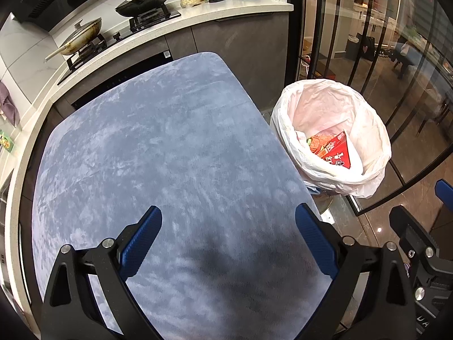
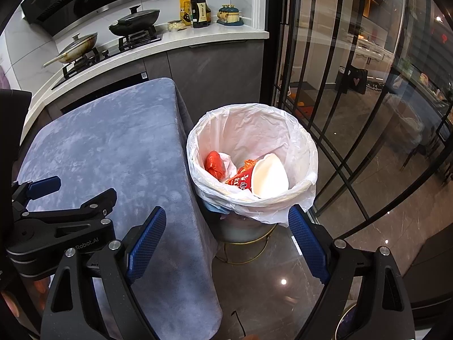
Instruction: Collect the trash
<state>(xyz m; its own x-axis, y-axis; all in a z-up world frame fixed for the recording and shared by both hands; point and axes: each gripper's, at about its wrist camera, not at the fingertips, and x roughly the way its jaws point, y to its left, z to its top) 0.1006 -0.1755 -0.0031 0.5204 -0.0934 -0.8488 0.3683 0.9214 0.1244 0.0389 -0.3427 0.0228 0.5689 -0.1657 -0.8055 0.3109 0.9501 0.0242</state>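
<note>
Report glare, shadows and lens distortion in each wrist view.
Left wrist view: a soft dark shadow lies on the blue tablecloth between the open left gripper fingers; the counter edge bows from fisheye. Right wrist view: a bright lamp glint on the glossy floor; reflections on the glass door; the frame corners are vignetted black.

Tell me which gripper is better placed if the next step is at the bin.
Right. The right gripper hangs open beside the table, aimed at the bin with trash inside. The left gripper, also open, sits over the table, with the bin off to its right.
</note>
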